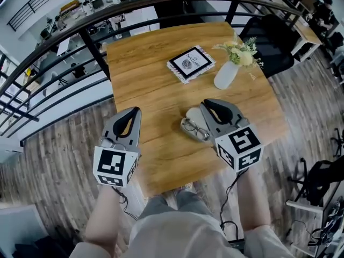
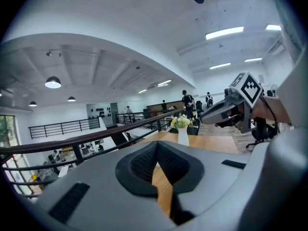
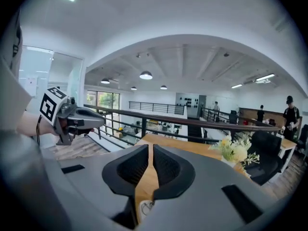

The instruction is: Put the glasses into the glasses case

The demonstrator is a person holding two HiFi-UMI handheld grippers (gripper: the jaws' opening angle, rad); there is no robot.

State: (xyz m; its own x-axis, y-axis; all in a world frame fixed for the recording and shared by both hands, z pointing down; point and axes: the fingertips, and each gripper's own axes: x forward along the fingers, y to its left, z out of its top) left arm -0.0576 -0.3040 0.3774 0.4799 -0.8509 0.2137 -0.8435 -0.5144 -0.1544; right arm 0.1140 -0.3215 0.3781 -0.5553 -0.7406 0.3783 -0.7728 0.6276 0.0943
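Note:
The glasses (image 1: 195, 129) lie in the open light grey case (image 1: 192, 115) on the wooden table (image 1: 150, 85), near its front edge. My right gripper (image 1: 207, 105) hovers just right of the case, well above the table. Its jaws stand a narrow slit apart with nothing between them (image 3: 151, 150), and a bit of the case (image 3: 143, 208) shows below. My left gripper (image 1: 135, 112) hangs over the table's left edge, apart from the case. Its pads meet at the tips and hold nothing (image 2: 155, 147).
A book (image 1: 191, 63) and a white vase of flowers (image 1: 227, 75) stand at the table's far side. A black railing (image 1: 91, 44) runs behind and left of the table. A black chair (image 1: 274, 42) is at the far right.

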